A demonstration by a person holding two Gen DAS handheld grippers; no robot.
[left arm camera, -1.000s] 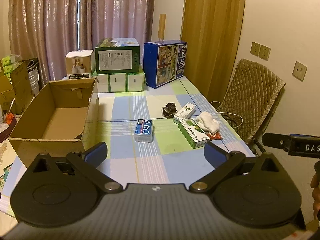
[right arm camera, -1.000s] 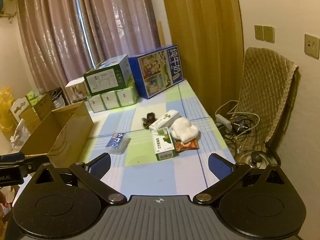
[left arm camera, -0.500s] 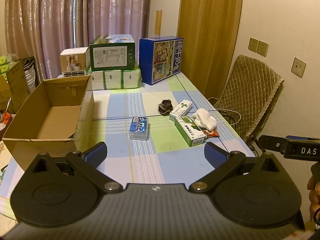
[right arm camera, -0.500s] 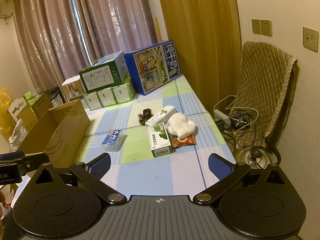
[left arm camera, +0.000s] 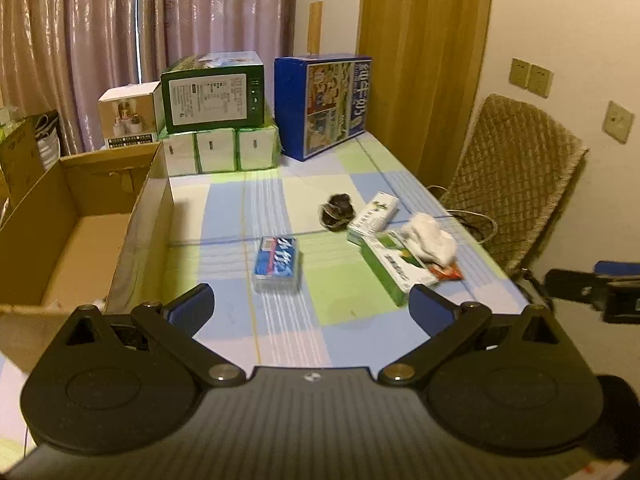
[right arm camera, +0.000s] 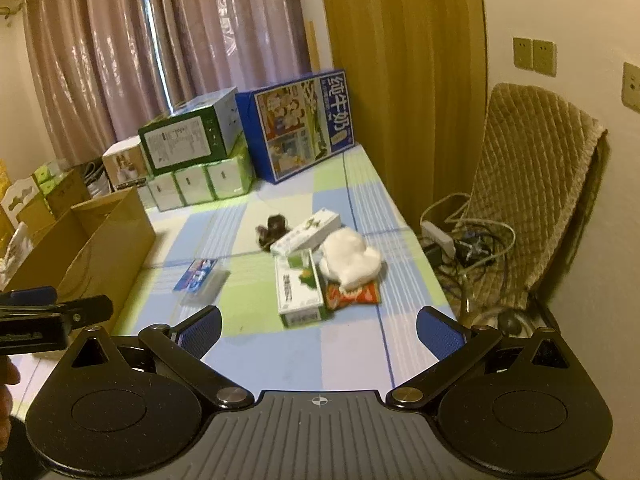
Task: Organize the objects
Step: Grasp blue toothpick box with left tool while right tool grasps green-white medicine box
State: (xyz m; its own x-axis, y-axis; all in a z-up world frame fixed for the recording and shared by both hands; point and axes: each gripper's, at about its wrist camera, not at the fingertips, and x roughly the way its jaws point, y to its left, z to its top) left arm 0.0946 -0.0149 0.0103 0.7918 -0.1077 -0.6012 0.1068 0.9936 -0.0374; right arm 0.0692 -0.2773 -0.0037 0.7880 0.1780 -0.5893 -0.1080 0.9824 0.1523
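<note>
A blue-labelled clear case lies mid-table. To its right sit a green-and-white box, a slimmer white box, a white cloth, a red packet and a small dark object. An open cardboard box stands at the left. My left gripper is open above the near table edge, nothing between its fingers. My right gripper is open too, short of the green box.
Stacked cartons and a blue milk carton box fill the table's far end. A padded chair and tangled cables stand right of the table. More boxes sit at the left.
Both grippers have moved forward toward the table; the objects look larger and nearer. Both stay open and nothing has been picked up.
</note>
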